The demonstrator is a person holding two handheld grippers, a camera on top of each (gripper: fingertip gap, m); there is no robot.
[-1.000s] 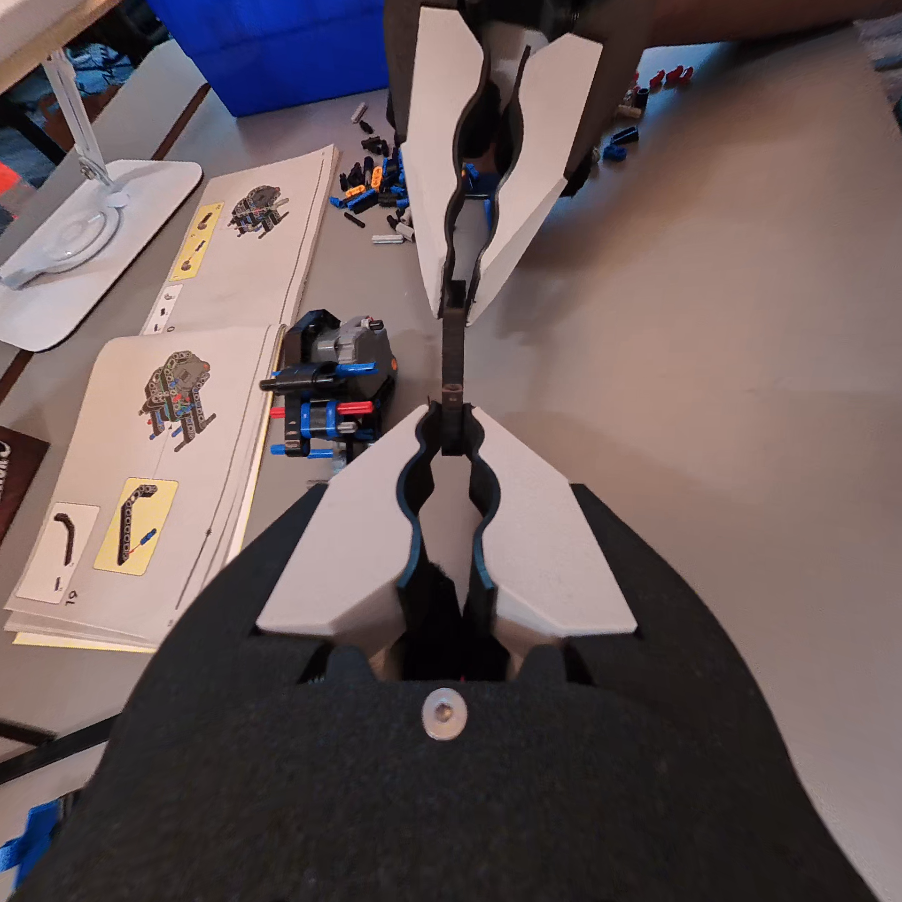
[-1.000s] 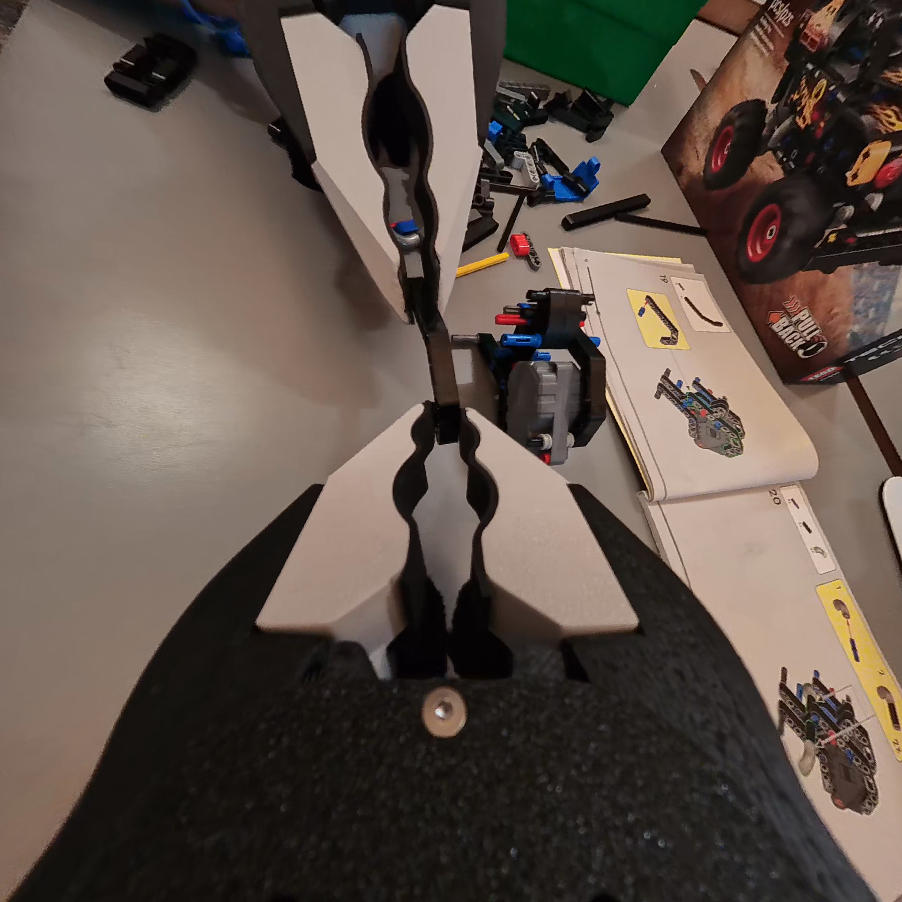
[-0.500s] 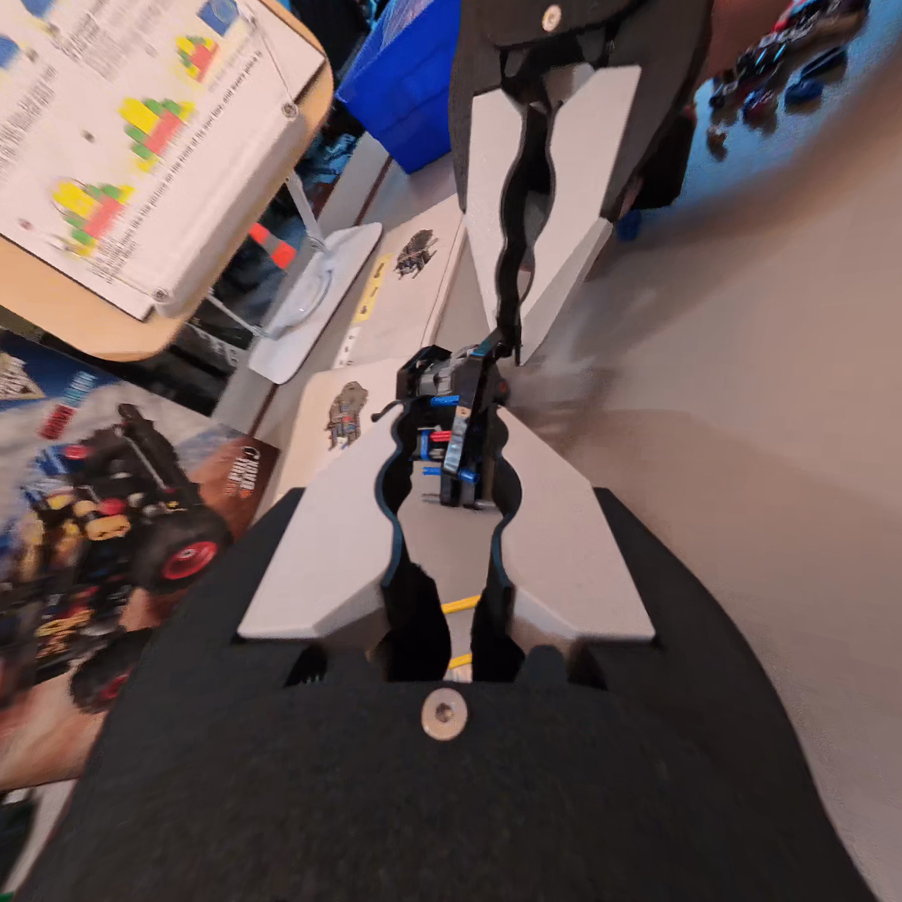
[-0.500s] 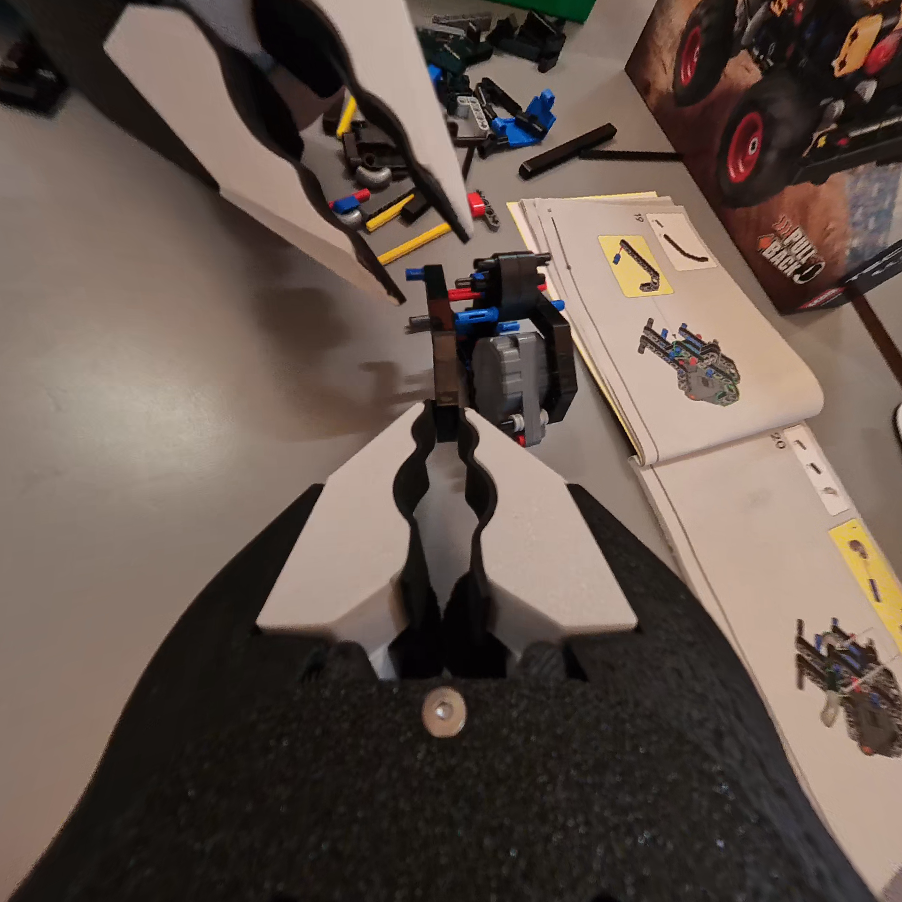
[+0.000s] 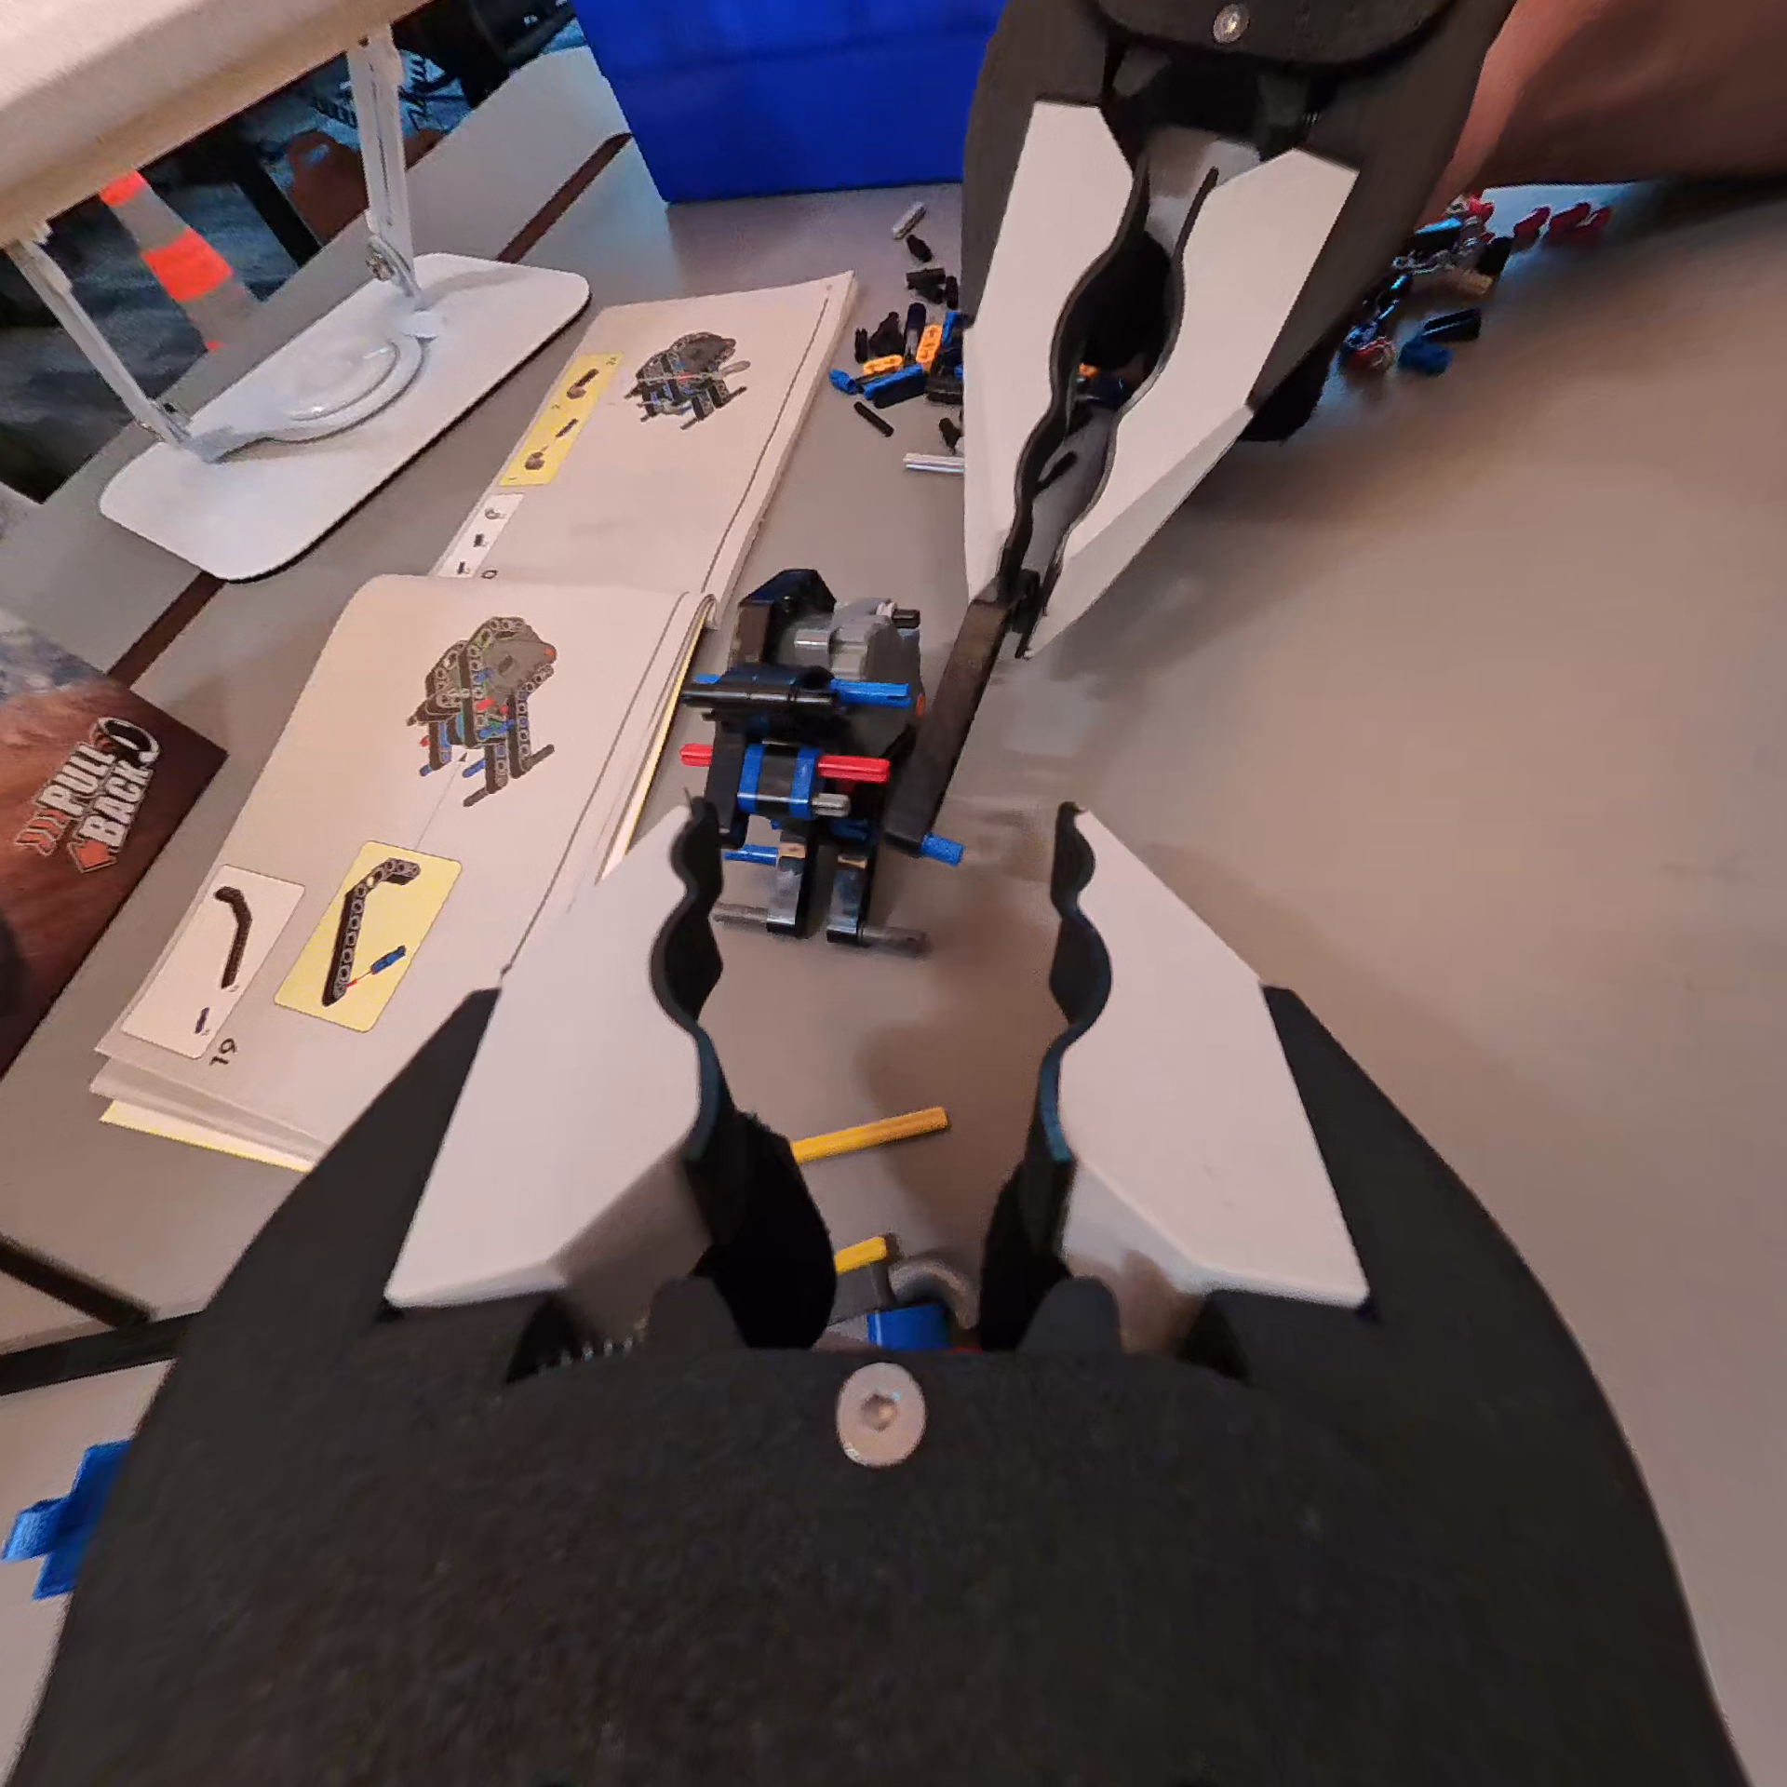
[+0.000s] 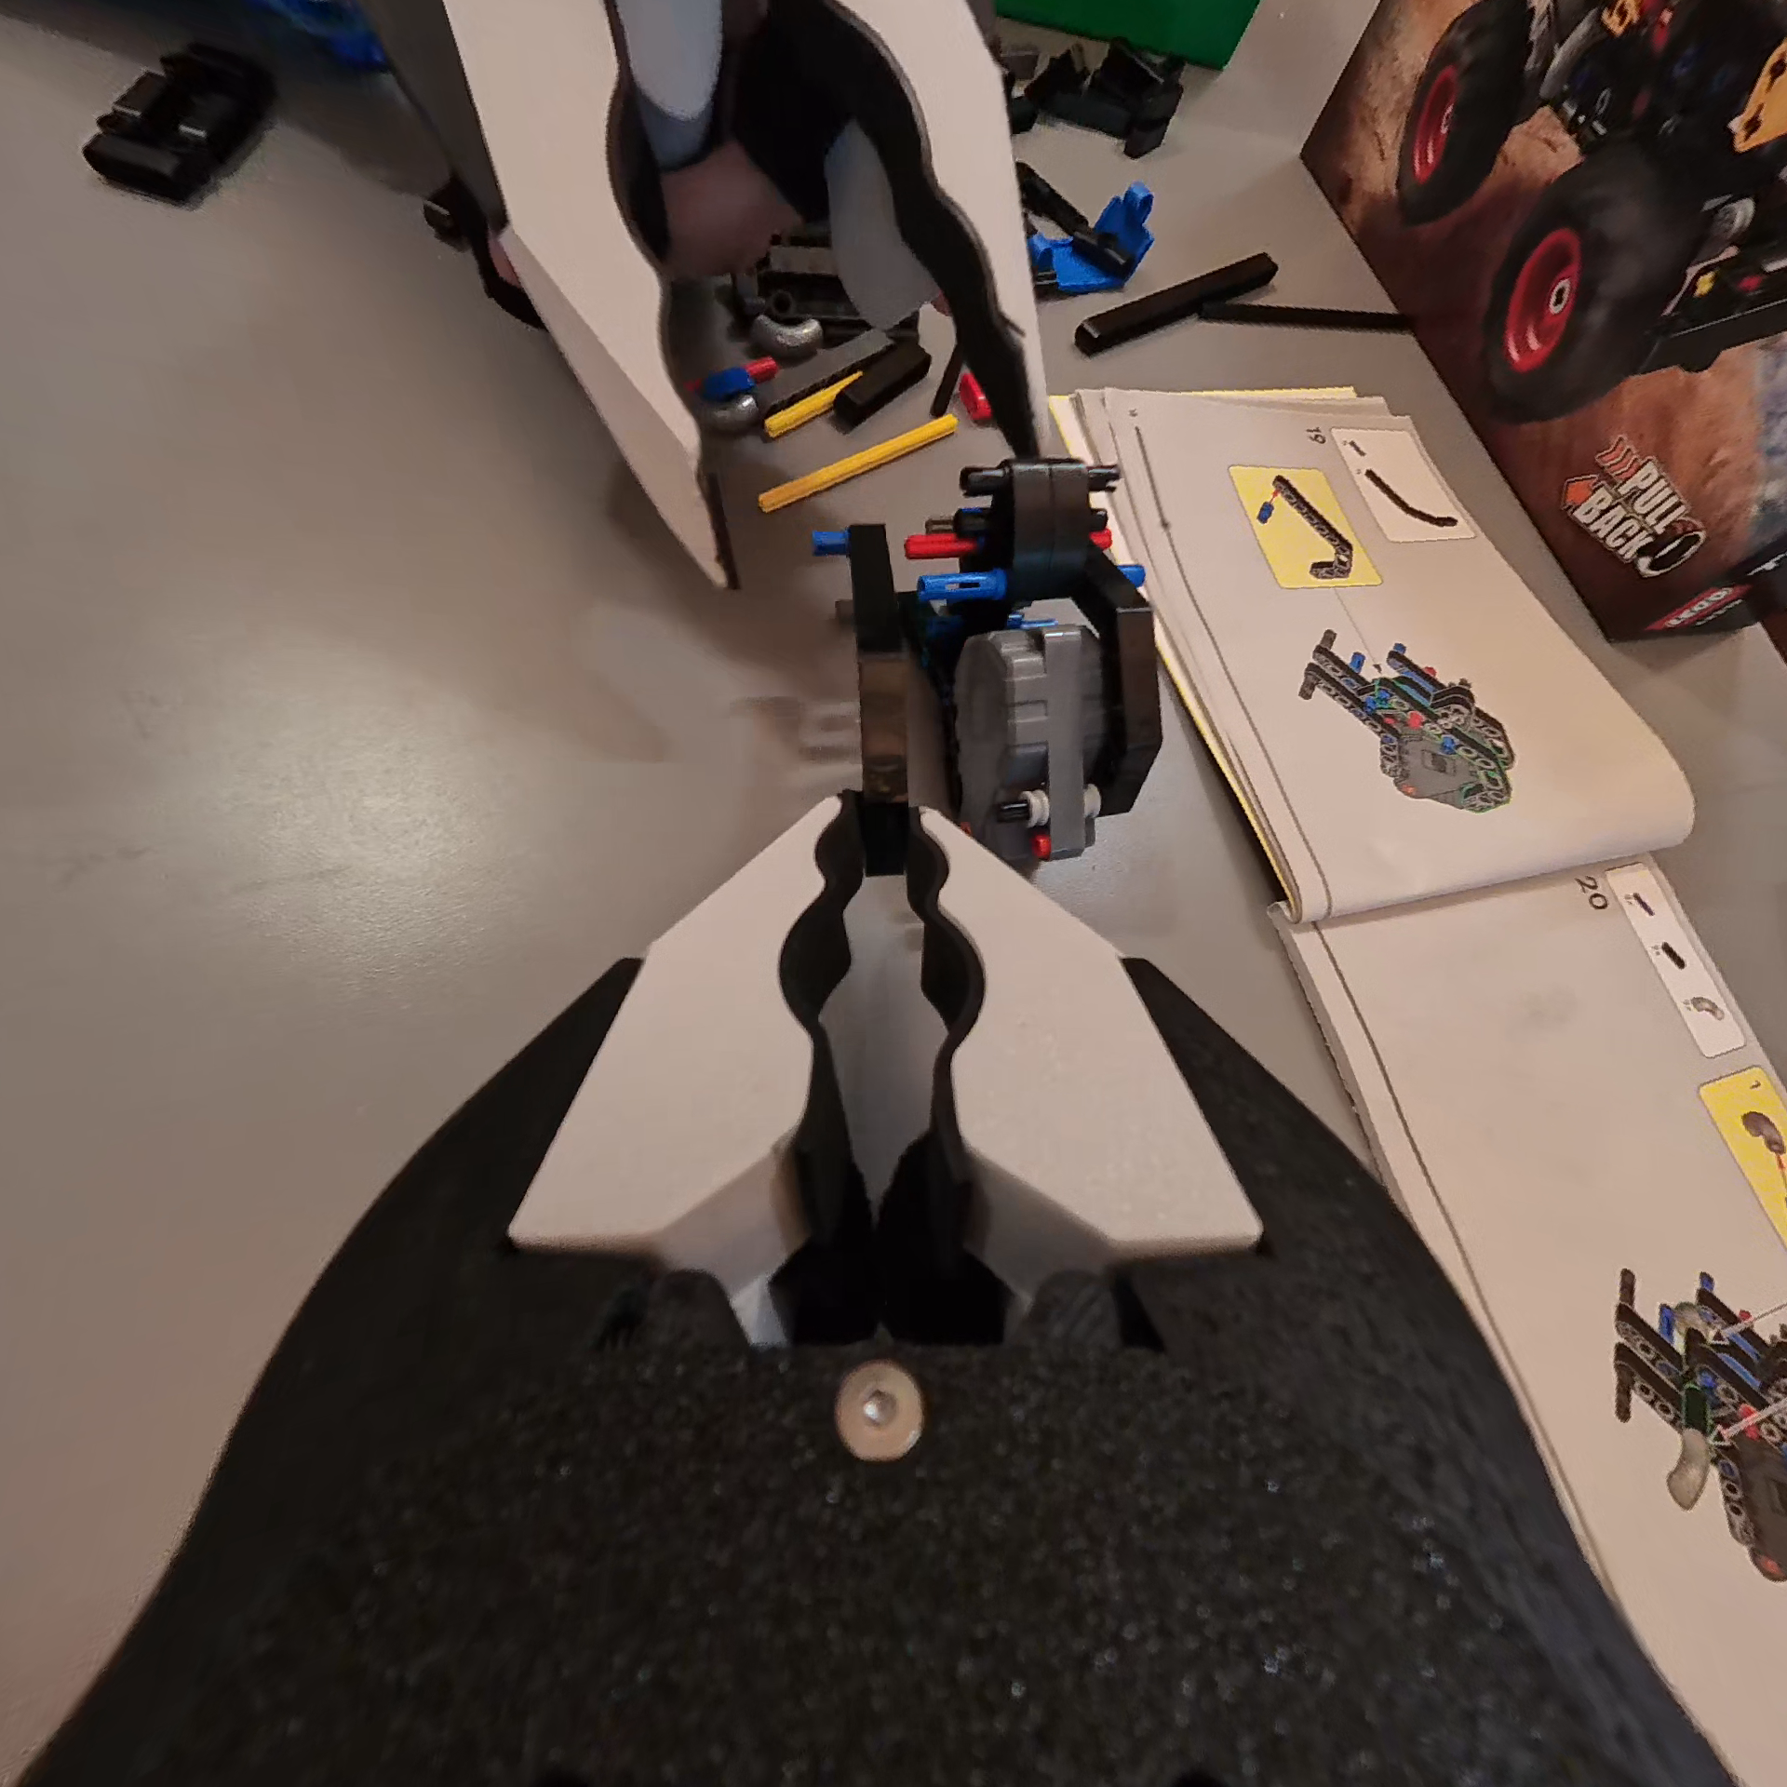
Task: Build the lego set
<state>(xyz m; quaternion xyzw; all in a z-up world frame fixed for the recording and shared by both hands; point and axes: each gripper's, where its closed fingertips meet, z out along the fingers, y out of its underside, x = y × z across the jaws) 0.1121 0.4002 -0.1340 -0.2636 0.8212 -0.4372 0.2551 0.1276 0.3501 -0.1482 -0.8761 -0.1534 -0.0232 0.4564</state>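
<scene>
I have the right claw clamped on one end of a black bent beam, and I'm bringing that beam against the side of the half-built model, which sits on the grey table just ahead of the fingers, between 12 and 1 o'clock in the right wrist view. The open instruction booklet lies beside it at 2 o'clock. In the left wrist view the model stands at 12 o'clock, with the beam leaning on its right flank and a blue pin poking out at the beam's lower end. My left claw is spread wide and holds nothing. I judge this the beam-fitting step; next I should grip the model with the left claw and press the beam onto the pins, keeping holes and pins lined up.
</scene>
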